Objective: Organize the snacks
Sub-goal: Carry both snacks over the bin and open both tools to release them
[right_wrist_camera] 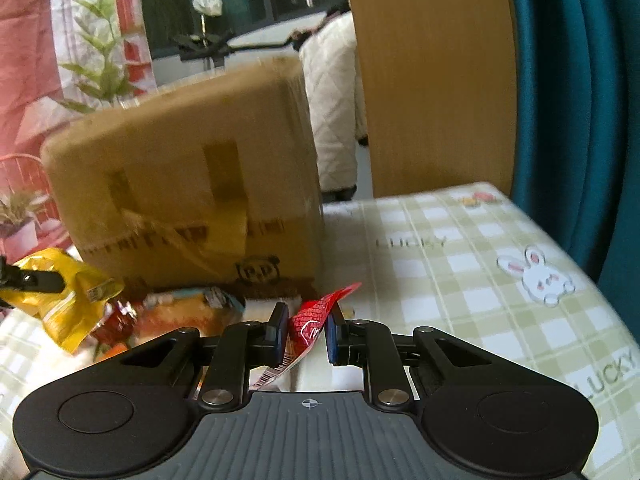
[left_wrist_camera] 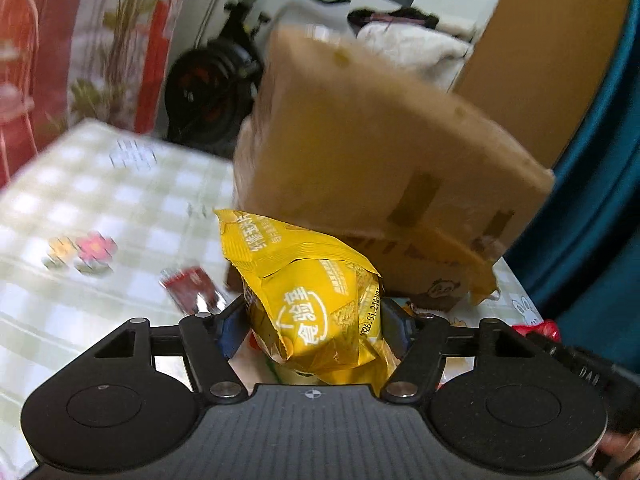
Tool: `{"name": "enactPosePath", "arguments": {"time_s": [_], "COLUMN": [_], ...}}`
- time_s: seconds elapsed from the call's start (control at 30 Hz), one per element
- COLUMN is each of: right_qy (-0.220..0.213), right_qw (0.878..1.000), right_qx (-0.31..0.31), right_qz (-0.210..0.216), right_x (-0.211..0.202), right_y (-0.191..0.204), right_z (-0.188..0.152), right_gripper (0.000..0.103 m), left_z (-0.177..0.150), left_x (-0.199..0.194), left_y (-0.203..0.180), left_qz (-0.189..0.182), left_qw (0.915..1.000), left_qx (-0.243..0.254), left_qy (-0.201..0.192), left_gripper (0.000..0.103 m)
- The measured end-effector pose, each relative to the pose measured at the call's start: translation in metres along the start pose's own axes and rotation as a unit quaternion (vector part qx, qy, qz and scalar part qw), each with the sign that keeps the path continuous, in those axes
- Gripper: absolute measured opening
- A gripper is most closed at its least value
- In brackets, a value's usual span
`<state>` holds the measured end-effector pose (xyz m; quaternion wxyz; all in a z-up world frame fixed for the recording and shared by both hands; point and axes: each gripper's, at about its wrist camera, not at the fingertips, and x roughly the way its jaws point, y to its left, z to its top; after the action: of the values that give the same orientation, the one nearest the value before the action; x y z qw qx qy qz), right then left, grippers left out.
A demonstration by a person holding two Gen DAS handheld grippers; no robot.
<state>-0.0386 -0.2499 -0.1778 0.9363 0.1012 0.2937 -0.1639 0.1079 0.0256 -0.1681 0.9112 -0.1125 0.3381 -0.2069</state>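
Observation:
A yellow snack bag [left_wrist_camera: 304, 280] with white print sits squeezed between the blue pads of my left gripper [left_wrist_camera: 312, 328], which is shut on it. The right wrist view shows the same bag [right_wrist_camera: 68, 304] at the far left with a black finger across it. My right gripper [right_wrist_camera: 307, 332] is shut on a thin red packet [right_wrist_camera: 316, 312] that sticks up between its pads. A brown cardboard box [left_wrist_camera: 360, 140] [right_wrist_camera: 192, 184] stands just behind both grippers. Several loose snacks [right_wrist_camera: 180, 312] lie at the foot of the box.
The table wears a green-checked cloth [right_wrist_camera: 480, 280] with rabbit prints. Another red packet [left_wrist_camera: 192, 288] lies on it left of the yellow bag. A teal curtain [right_wrist_camera: 580, 120] and a wooden panel [right_wrist_camera: 432, 80] stand at the right edge. An exercise bike [left_wrist_camera: 208, 92] is beyond the table.

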Motion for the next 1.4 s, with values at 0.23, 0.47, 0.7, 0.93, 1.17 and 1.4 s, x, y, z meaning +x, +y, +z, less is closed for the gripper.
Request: {"name": "enactPosePath", "arguments": {"time_s": [0.23,0.47,0.7,0.93,1.17,1.4], "right_qy": [-0.064,-0.118,-0.168,-0.117,-0.058,-0.059], "right_qw": [0.997,0.988,0.976,0.986,0.995,0.995], "right_qx": [-0.017,-0.039,-0.09,-0.078,-0.043,-0.034], "right_qz": [0.036,0.091,0.102,0.086,0.063,0.075], "right_x": [-0.027,-0.039,-0.023,0.048,0.092,0.072], "right_y": [0.016,0.039,0.065,0.074,0.069,0.063], "right_z": [0.044,0.102,0.175,0.211,0.189,0.178], "right_gripper": [0.017,0.017,0.017,0.017,0.044,0.052], "left_z": [0.028,0.081,0.138,0.167,0.17,0.152], "left_x": [-0.069,-0.098,-0.063,0.021,0.068,0.037], "left_y": [-0.006,-0.029,-0.074,-0.095,-0.083,-0.06], "left_qz": [0.033,0.033,0.031,0.033,0.044,0.036], "left_qw": [0.9942,0.9825,0.9686,0.9773,0.9837,0.9862], "left_qx": [0.058,0.106,0.154,0.153,0.146,0.133], "left_qy": [-0.085,-0.15,-0.193,-0.142,-0.094,-0.091], "left_gripper": [0.07,0.07,0.07,0.071,0.084,0.087]}}
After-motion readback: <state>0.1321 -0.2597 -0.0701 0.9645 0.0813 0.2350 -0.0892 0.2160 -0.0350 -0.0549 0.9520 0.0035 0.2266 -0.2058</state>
